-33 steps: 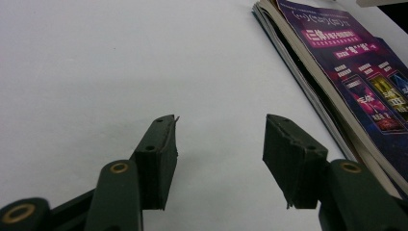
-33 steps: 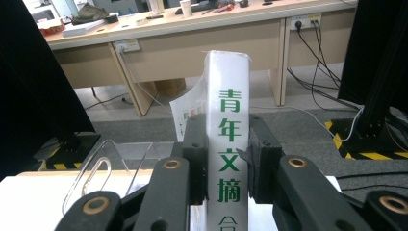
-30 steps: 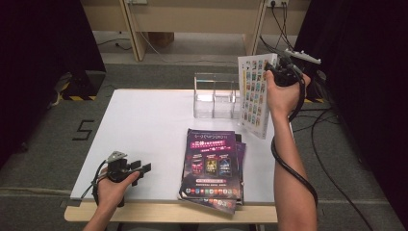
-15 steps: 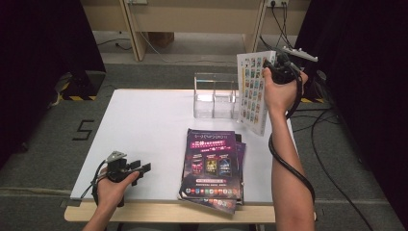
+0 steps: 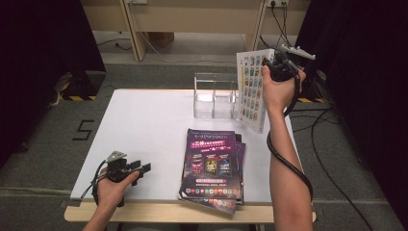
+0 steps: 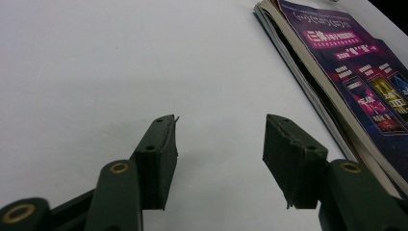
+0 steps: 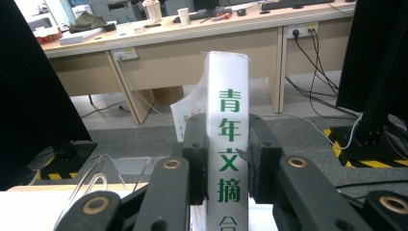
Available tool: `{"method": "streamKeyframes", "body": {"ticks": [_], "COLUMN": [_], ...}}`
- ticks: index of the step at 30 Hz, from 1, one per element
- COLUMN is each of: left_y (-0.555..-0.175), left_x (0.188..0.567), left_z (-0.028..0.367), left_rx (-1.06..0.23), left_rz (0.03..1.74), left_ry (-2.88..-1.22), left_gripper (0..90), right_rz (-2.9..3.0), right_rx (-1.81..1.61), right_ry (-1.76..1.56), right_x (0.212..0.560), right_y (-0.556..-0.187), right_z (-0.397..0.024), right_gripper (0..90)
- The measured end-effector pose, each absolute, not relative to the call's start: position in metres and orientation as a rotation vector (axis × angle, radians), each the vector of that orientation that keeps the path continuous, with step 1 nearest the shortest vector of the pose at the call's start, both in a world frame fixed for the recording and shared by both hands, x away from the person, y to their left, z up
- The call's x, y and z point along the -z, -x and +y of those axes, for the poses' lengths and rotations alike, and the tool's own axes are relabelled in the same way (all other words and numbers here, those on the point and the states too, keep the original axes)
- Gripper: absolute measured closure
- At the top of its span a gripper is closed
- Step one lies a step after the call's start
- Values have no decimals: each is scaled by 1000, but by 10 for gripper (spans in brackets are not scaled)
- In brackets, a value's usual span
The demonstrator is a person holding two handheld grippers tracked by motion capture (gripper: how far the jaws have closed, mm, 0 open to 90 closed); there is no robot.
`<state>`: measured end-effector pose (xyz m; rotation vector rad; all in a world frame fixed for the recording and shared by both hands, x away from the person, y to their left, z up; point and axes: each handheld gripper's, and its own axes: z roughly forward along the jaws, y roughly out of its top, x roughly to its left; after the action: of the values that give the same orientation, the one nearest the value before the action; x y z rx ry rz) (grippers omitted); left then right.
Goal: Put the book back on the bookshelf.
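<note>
You have one magazine [image 5: 252,89] clamped by its spine in the right gripper [image 5: 275,67], held upright in the air just above and to the right of the clear acrylic holder [image 5: 215,96] at the far side of the table [image 5: 144,125]. The step in hand looks like filing it into that holder. Next, I judge, you need to swing the lower edge over an open compartment and lower it straight, keeping it vertical (the loose pages fan a little and could catch on a divider). Your left gripper [image 5: 137,171] rests near the table's front edge, jaws wide apart with nothing between them. Count: one magazine held, one holder, and a stack of magazines [image 5: 214,168] whose number I cannot tell
</note>
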<state>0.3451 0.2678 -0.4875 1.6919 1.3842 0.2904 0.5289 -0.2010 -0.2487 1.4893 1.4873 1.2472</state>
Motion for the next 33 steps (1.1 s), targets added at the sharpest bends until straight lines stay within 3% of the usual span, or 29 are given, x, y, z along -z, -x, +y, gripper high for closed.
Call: {"method": "streamKeyframes", "body": {"ticks": [33], "left_y": [-346], "left_x": [490], "left_z": [267], "left_rx": [-282], "left_rz": [1385], "left_ry": [-1692], "left_gripper": [449], "right_rz": [1461], "right_rx": [-1274], "right_ry": [-1465], "right_x": [263], "right_y": [-552], "right_z": [-193], "right_gripper": [739]}}
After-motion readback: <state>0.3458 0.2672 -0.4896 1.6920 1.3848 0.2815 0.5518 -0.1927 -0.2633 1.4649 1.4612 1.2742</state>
